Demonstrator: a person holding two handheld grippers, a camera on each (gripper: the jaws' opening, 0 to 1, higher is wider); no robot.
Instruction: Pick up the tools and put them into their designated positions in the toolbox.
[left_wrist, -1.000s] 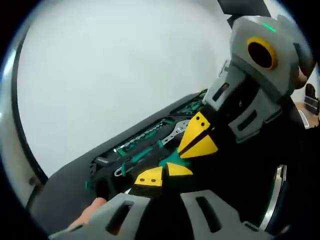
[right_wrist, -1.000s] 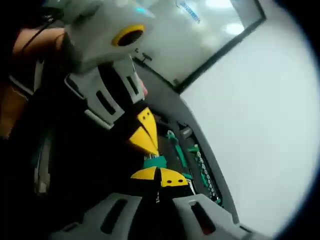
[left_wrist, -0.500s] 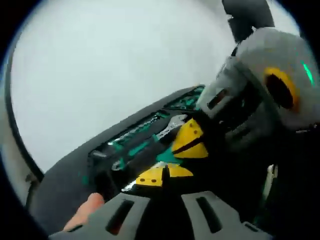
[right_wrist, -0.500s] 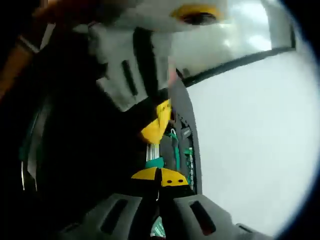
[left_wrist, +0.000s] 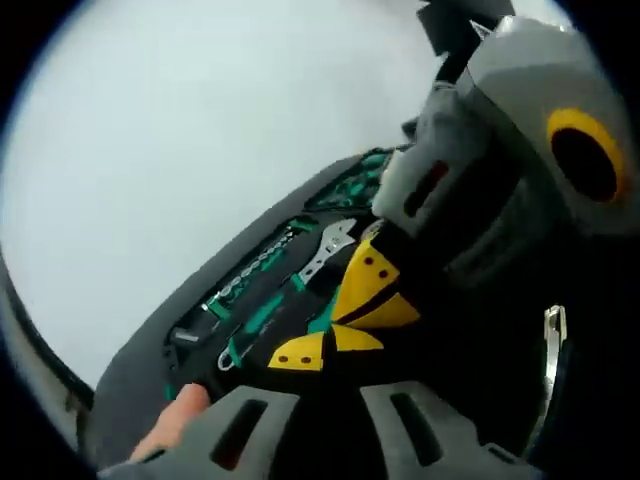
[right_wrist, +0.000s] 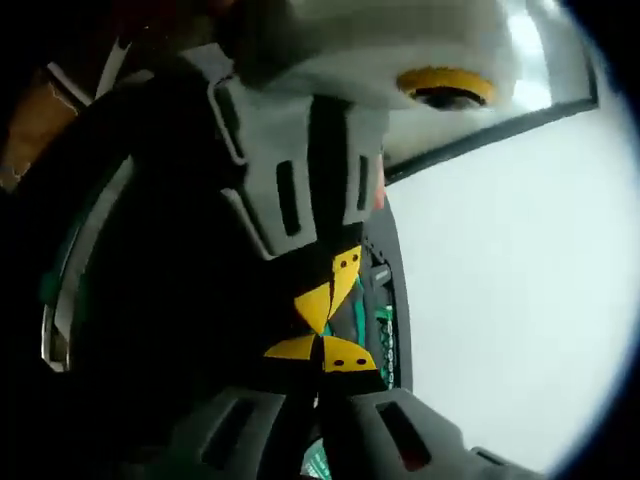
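A black toolbox (left_wrist: 215, 345) lies open on a white table (left_wrist: 150, 150). In its tray are a silver wrench (left_wrist: 322, 248) and a row of green-marked sockets (left_wrist: 245, 285). My left gripper (left_wrist: 327, 350) has its yellow tips closed, with a bit of a teal tool (left_wrist: 323, 318) right above them. My right gripper (left_wrist: 372, 300) comes in from the right, shut, and meets the same teal piece. In the right gripper view my right gripper (right_wrist: 320, 352) is closed and the left gripper (right_wrist: 328, 298) touches it tip to tip over the toolbox (right_wrist: 385, 300). The tool itself is mostly hidden.
A person's fingertip (left_wrist: 175, 420) rests by the toolbox's near corner. The dark raised lid with a silver strip (left_wrist: 550, 335) stands on the right. White table (right_wrist: 500, 300) stretches beyond the box, and a dark edge line (right_wrist: 480, 135) crosses at the far side.
Both views rolled with the hands. The two grippers have closed in on each other until their tips touch, and the teal piece between them is now largely covered.
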